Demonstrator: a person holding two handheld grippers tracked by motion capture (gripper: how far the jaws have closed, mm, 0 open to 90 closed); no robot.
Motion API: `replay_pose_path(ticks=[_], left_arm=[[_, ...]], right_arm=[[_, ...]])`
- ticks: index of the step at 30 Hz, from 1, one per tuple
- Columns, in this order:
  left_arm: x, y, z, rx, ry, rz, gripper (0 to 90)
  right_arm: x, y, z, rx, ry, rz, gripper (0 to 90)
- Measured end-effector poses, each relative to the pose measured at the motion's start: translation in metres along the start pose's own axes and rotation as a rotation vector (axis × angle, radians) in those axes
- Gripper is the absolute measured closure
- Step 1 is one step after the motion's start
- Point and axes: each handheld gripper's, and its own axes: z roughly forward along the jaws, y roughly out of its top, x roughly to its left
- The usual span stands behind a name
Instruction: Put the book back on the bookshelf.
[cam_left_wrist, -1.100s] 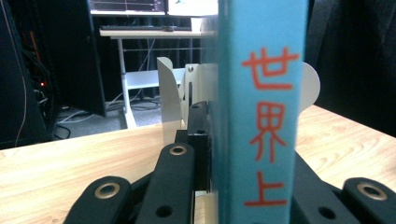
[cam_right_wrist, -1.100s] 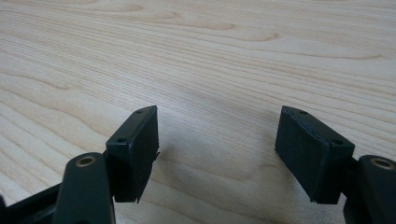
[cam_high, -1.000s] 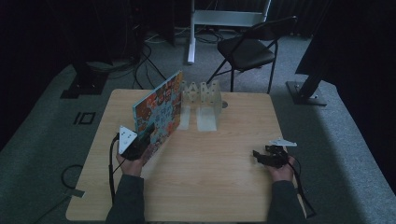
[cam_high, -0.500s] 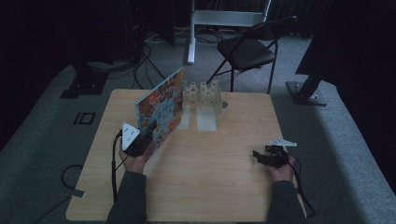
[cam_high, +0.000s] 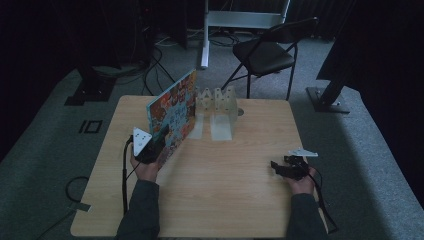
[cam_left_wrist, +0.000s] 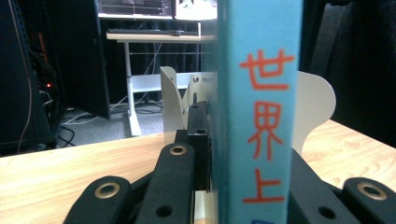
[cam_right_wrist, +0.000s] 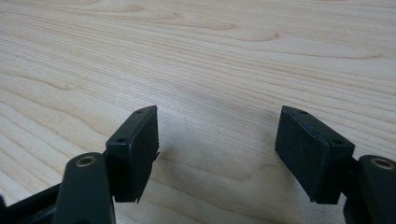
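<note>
A colourful picture book (cam_high: 172, 112) stands nearly upright on edge at the left of the wooden table (cam_high: 240, 200), leaning a little to the right. My left gripper (cam_high: 159, 141) is shut on its near end. In the left gripper view the blue spine (cam_left_wrist: 259, 107) with red characters rises between the jaws. Two pale bookends (cam_high: 216, 107) stand just right of the book; one (cam_left_wrist: 312, 109) shows behind the spine. My right gripper (cam_high: 276, 166) rests low at the table's right, open and empty (cam_right_wrist: 217, 140).
A black folding chair (cam_high: 270, 50) stands beyond the table's far edge, next to a white desk frame (cam_high: 205, 35). Cables lie on the grey floor at the left. Dark stands flank the table on both sides.
The book has been tipped up from a slant to nearly upright, and my left gripper has risen with it. The right gripper has stayed put.
</note>
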Motion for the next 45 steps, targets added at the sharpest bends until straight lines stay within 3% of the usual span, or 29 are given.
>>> replay_pose_path(ticks=[22, 37, 45], left_arm=[[-0.006, 0.0, 0.014, 0.009, 0.06, 0.02, 80.7], [-0.006, -0.001, 0.023, 0.003, 0.095, -0.012, 80.6], [-0.009, -0.001, 0.026, 0.004, 0.101, -0.001, 80.6]], right_arm=[[-0.001, 0.0, 0.0, -0.002, 0.004, 0.004, 29.9], [-0.001, 0.0, 0.0, -0.003, 0.006, 0.007, 29.9], [-0.001, 0.0, 0.0, -0.003, 0.006, 0.006, 29.9]])
